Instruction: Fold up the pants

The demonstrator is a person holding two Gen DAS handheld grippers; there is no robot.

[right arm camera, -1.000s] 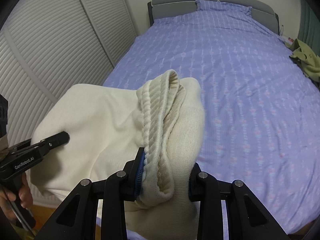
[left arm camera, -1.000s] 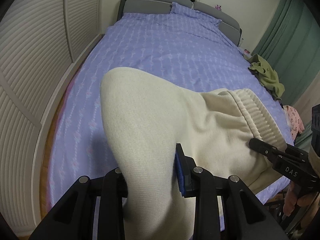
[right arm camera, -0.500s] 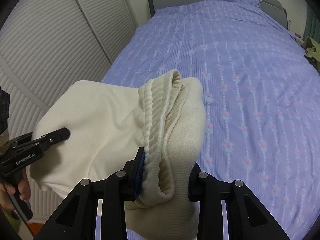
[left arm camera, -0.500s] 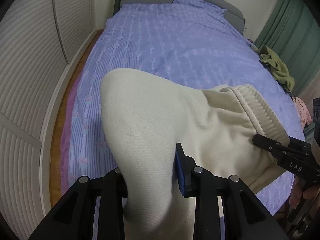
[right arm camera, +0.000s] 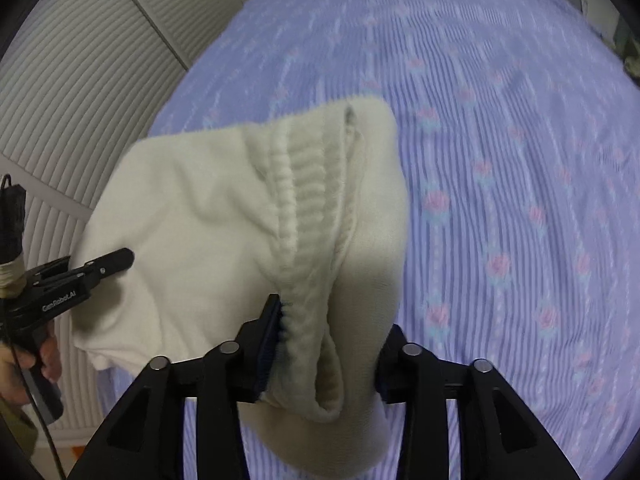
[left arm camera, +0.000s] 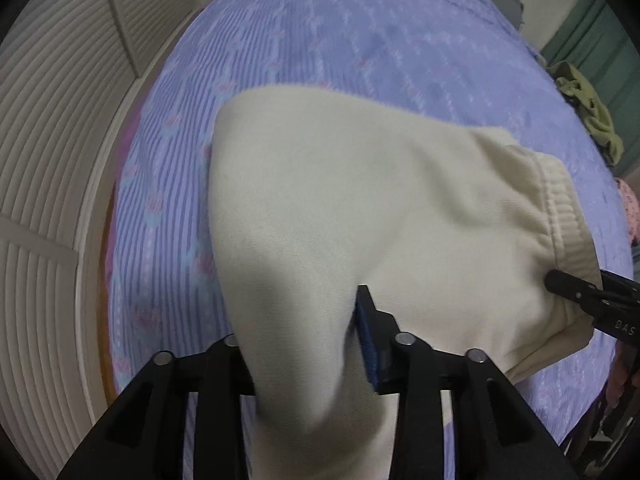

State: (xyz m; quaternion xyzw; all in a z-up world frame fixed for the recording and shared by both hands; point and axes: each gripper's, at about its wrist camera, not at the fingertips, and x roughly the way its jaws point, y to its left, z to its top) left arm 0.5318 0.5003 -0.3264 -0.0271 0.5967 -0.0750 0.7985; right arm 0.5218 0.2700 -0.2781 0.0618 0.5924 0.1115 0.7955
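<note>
The cream pants (left arm camera: 360, 208) hang stretched between my two grippers above the purple bed (left arm camera: 320, 32). My left gripper (left arm camera: 304, 344) is shut on plain cream fabric at one end. My right gripper (right arm camera: 324, 344) is shut on the ribbed waistband (right arm camera: 308, 208) at the other end. In the left wrist view the right gripper (left arm camera: 592, 300) shows at the right edge, by the waistband (left arm camera: 568, 232). In the right wrist view the left gripper (right arm camera: 72, 280) shows at the left, on the pants (right arm camera: 192, 232). The legs hang out of sight below.
The bed (right arm camera: 500, 160) has a purple patterned sheet. White slatted closet doors (left arm camera: 52, 140) run along the left side. A green garment (left arm camera: 588, 112) lies at the bed's right edge, near green curtains (left arm camera: 600, 40). A pink patterned cloth (left arm camera: 628, 212) is at the far right.
Both grippers have moved forward and tipped down over the bed with the pants held between them. The headboard has left the view. Both grips are unchanged.
</note>
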